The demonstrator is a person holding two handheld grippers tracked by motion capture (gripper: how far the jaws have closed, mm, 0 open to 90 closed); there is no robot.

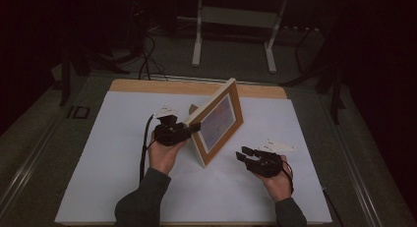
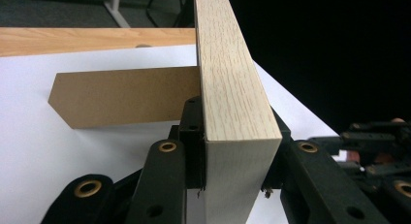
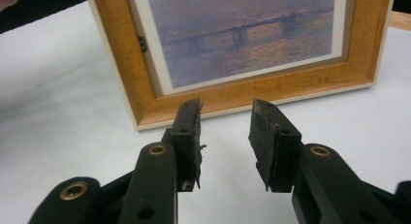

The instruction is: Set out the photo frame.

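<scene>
Left gripper (image 1: 189, 129) clamping side edge of picture frame (image 1: 220, 120), holding it upright on white table (image 1: 118, 138), cardboard stand (image 2: 123, 95) sticking out behind. Right gripper (image 3: 225, 136) jaws apart, empty (aiming at frame's lower rail, just short). Frame lying between both hands.

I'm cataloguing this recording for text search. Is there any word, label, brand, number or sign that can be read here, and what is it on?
None can be read.
Picture frame: its print shows a hazy bridge scene with no caption or signature.
Fold-out stand on the frame's back: plain brown board, unmarked.
Floor left of the table: a dark mark, possibly letters, too dim and small to read.
</scene>
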